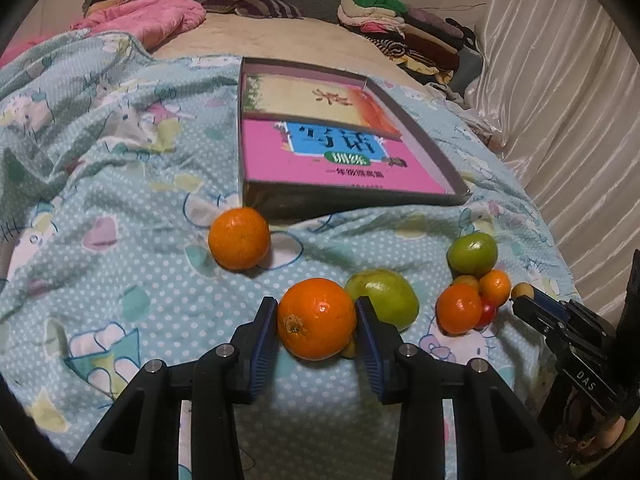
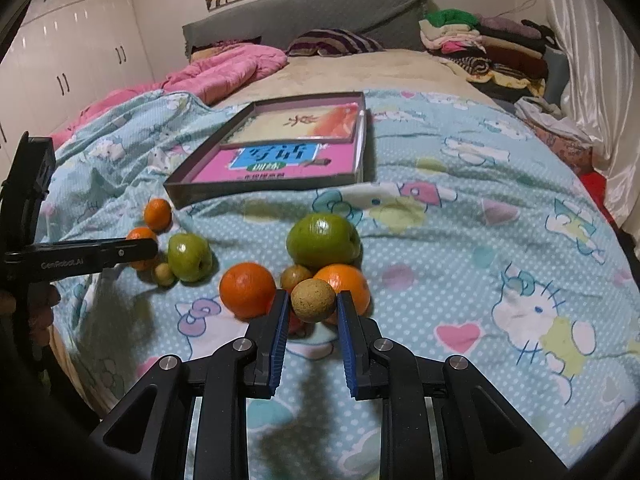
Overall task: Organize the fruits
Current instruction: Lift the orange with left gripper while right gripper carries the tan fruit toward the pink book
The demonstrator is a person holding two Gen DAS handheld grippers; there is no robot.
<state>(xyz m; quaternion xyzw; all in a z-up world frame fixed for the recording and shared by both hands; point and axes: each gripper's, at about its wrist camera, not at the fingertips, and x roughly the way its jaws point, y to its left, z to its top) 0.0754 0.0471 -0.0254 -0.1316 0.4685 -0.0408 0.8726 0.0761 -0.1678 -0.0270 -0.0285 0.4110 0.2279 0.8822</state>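
Note:
In the left wrist view my left gripper [image 1: 316,304] is shut on a large orange [image 1: 316,320], both blue pads pressing its sides, low over the bedspread. A green fruit [image 1: 386,298] lies just behind it, and another orange [image 1: 239,238] sits further left. In the right wrist view my right gripper [image 2: 313,294] is shut on a small tan round fruit [image 2: 313,301], held above a cluster of two oranges [image 2: 247,290], a brownish fruit [image 2: 295,276] and a big green fruit [image 2: 323,240]. The flat box [image 2: 180,190] with books inside lies beyond the fruit.
The bed carries a blue dotted cartoon bedspread [image 2: 480,208], a pink quilt [image 2: 224,68] and folded clothes [image 2: 480,40] at the headboard. A shiny curtain [image 1: 560,100] runs along the right side. A small green fruit [image 1: 472,253] and small oranges [image 1: 459,308] lie right of my left gripper.

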